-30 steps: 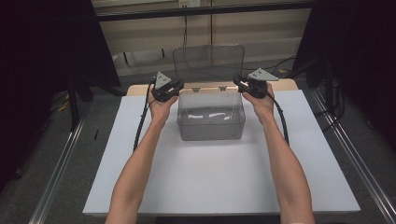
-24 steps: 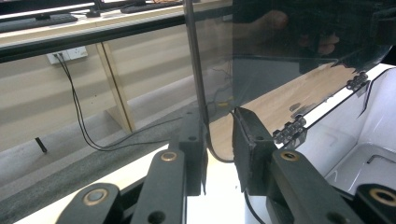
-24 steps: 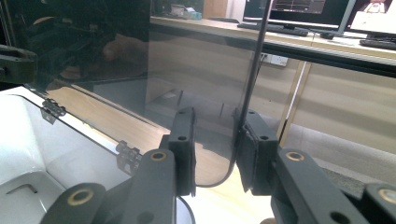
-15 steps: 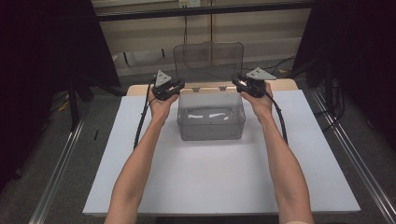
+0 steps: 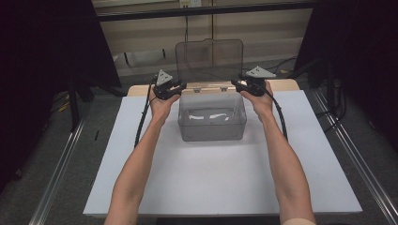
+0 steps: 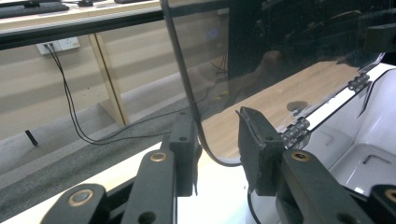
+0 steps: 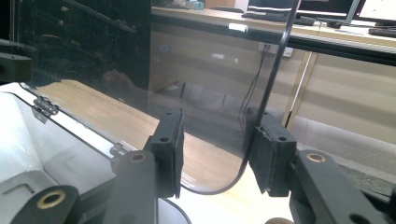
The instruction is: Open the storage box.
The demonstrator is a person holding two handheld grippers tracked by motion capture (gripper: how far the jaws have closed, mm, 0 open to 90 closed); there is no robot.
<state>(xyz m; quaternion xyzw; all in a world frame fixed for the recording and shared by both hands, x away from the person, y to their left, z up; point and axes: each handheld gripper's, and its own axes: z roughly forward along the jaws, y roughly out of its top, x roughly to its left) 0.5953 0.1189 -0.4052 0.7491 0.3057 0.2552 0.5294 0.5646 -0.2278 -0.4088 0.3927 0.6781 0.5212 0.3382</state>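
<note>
A clear plastic box (image 5: 211,123) stands at the back of the white mat, its hinged smoky lid (image 5: 210,58) upright. My left gripper (image 5: 180,86) sits at the lid's lower left corner, my right gripper (image 5: 237,85) at its lower right corner. In the left gripper view the lid (image 6: 280,46) edge runs between the jaws of the left gripper (image 6: 217,135), close to the left pad and apart from the right pad. In the right gripper view the lid (image 7: 210,70) edge lies by the right pad of the right gripper (image 7: 219,149), with a gap to the left pad. Both pairs of jaws have just been opening.
The white mat (image 5: 220,178) covers the table in front of the box, with a strip of wooden tabletop (image 5: 141,89) behind it. Small hinges (image 6: 296,128) join the lid to the box's rear wall. Metal rails (image 5: 61,164) run along both sides of the table.
</note>
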